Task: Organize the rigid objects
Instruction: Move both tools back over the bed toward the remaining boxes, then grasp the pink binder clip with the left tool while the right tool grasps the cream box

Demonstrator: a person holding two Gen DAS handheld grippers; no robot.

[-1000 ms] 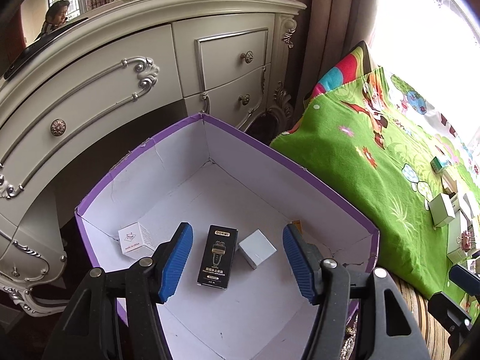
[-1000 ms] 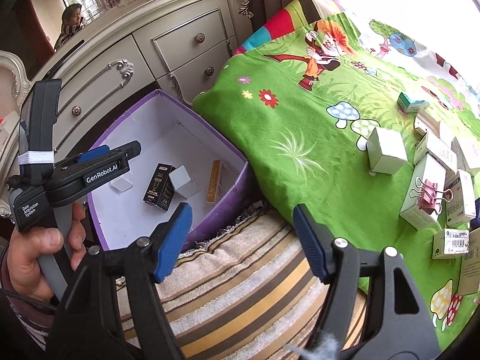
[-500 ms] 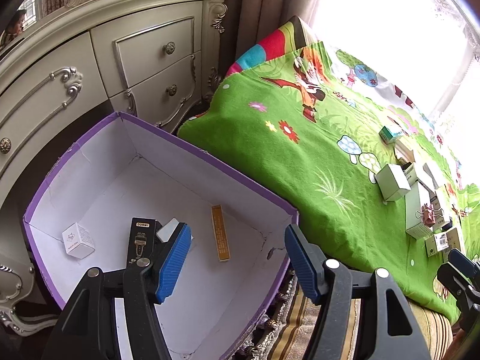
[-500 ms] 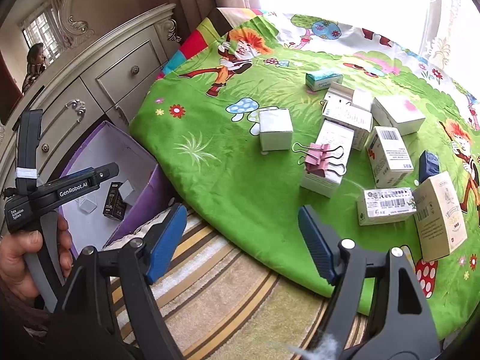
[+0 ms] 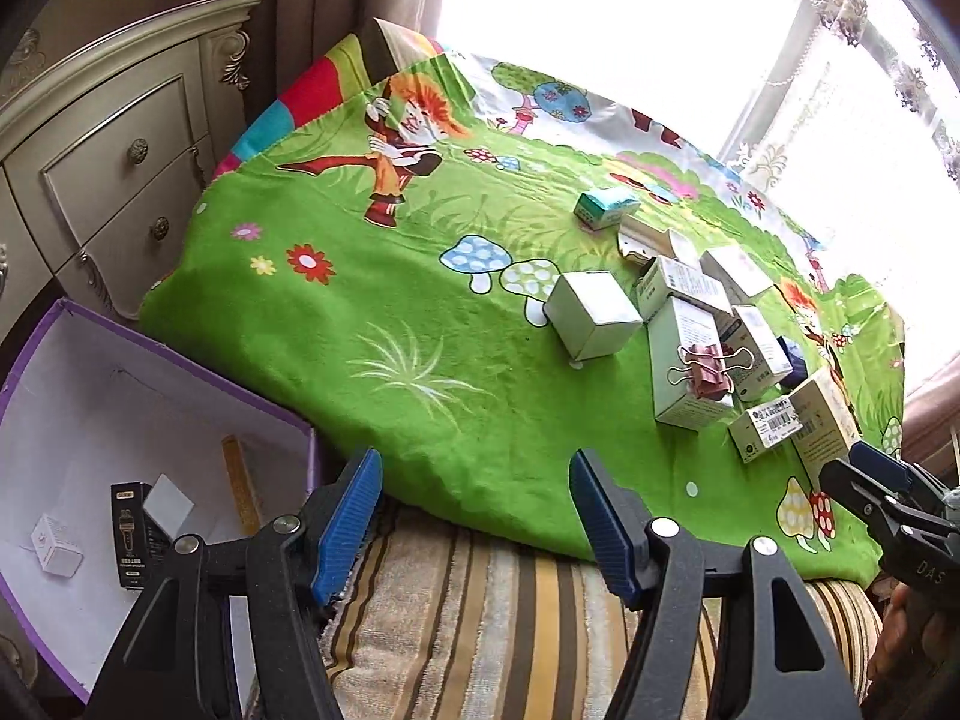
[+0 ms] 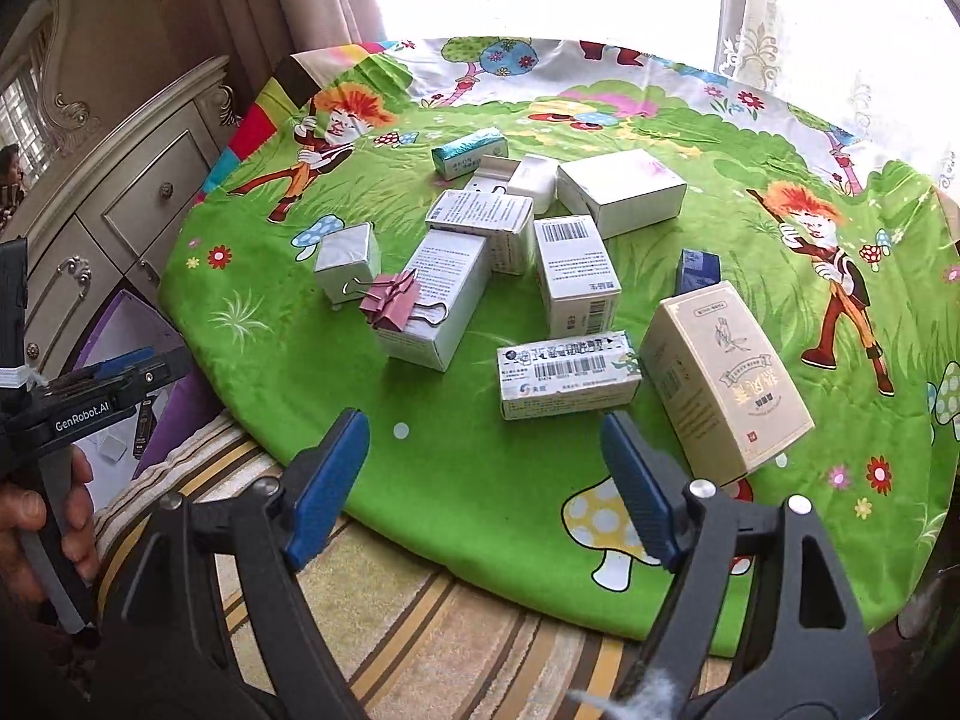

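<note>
Blue-padded fingers of the left gripper (image 5: 474,516) stand apart, empty; the right gripper (image 6: 486,486) is opening, nothing between. Both have swung from the purple box (image 5: 162,348) toward the cartons (image 6: 564,384) on the green blanket (image 5: 384,324), apparently for another pick. Box contents are half cut off; labels are unreadable.

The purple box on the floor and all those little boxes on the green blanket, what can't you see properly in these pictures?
- Purple cardboard box: cut off by the left wrist view's edge and hidden partly behind the left tool.
- Small dark blue box: mostly hidden behind the tall beige carton in the right wrist view.
- Print on the white barcode carton: too small to read.
- Window: washed out by glare.
</note>
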